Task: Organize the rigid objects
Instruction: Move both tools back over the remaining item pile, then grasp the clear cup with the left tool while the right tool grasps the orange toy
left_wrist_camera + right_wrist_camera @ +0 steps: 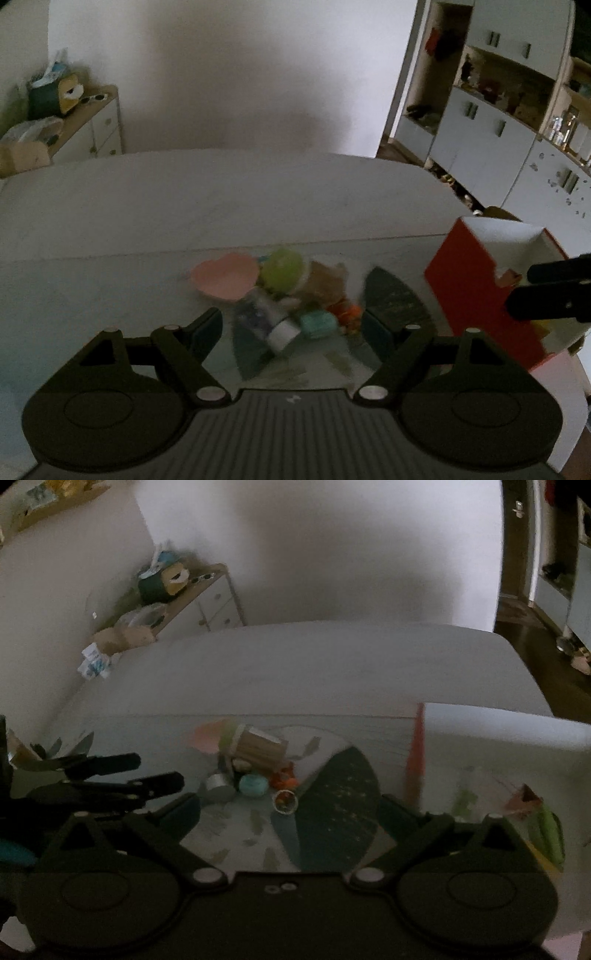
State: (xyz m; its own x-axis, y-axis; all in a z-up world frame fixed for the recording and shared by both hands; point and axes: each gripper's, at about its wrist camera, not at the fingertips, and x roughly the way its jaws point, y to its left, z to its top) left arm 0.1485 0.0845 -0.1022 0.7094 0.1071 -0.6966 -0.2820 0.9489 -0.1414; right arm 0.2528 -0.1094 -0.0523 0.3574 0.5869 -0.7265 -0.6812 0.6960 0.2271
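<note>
Both claws spread, empty — left claw (291, 328) should drop squarely over the white-capped bottle (267, 323), clear of the teal case (318, 323), before pinching — right claw (291, 812) waits.

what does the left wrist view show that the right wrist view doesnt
Only the left wrist view: the wall of white cupboards, and the red side of the box in full.

Only the right wrist view: a small round cup of coloured bits and a dark doorway.

Both: the pile with the pink heart dish, the teal round case, the marble table and the small dresser.
</note>
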